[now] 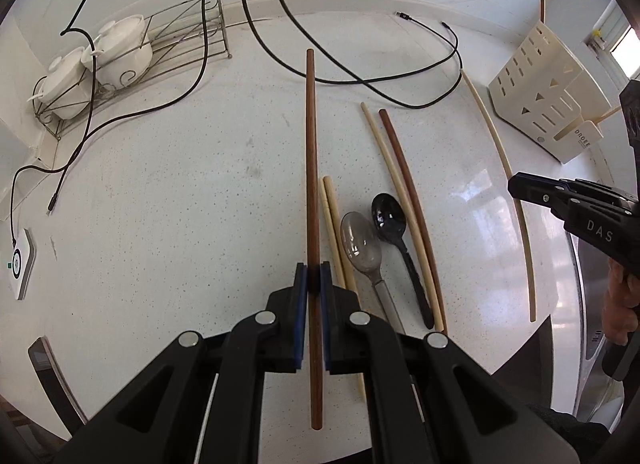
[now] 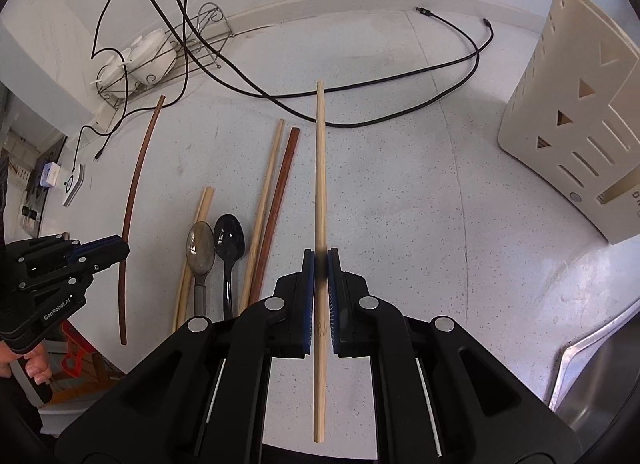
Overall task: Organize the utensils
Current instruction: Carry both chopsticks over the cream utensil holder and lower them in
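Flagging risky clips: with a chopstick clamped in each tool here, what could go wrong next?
1. The left tool pinches the dark brown chopstick near mid-length, so the chopstick may pivot or slip.
2. The right tool holds the light bamboo chopstick the same way; its long tip could miss a slot in the cream utensil holder.
3. The black cables on the counter could snag a tip.

Left tool [image 1: 314, 276] clamps dark brown chopstick [image 1: 310, 168] above speckled white desk [image 1: 180, 204]. On desk: pale chopstick pair [image 1: 334, 224], clear spoon [image 1: 360, 248], black spoon [image 1: 390, 220]. Right tool [image 1: 516, 186] grips pale chopstick [image 1: 496, 144]. Cream utensil holder [image 1: 540, 92] far right.
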`<state>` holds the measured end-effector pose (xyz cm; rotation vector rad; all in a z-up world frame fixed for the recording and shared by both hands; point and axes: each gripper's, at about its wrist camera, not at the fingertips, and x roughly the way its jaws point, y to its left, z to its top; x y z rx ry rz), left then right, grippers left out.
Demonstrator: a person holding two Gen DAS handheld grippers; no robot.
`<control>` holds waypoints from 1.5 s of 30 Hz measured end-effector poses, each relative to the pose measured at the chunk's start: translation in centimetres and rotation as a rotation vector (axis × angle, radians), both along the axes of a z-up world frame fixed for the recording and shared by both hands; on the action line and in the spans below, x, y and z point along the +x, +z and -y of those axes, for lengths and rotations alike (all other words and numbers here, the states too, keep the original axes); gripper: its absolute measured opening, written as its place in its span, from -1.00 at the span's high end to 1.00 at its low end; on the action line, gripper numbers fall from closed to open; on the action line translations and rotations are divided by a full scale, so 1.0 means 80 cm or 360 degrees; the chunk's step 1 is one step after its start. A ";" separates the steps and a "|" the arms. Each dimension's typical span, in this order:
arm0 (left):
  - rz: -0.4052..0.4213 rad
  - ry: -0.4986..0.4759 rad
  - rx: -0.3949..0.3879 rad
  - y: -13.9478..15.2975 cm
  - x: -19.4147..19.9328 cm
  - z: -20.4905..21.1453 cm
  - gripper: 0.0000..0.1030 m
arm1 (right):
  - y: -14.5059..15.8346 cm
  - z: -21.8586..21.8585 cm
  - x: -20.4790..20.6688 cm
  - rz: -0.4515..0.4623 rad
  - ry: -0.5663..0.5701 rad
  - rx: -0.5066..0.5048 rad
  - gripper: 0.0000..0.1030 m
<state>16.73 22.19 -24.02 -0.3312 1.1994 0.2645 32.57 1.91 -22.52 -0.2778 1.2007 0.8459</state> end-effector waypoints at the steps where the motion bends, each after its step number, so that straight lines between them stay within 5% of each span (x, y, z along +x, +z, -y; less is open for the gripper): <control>1: 0.0023 -0.0005 0.0001 0.002 0.004 0.003 0.88 | 0.007 0.001 0.000 0.0019 -0.0011 0.0016 0.88; 9: 0.0201 -0.0072 0.0099 0.046 0.033 0.028 0.88 | 0.064 0.041 0.008 0.0209 -0.0137 0.0131 0.88; 32: 0.1093 -0.0261 0.0146 0.193 0.158 0.128 0.88 | 0.202 0.211 0.075 0.0965 -0.0789 0.0410 0.88; 45: 0.1647 -0.0315 0.0112 0.230 0.203 0.175 0.88 | 0.204 0.263 0.104 0.1359 -0.0898 0.0727 0.88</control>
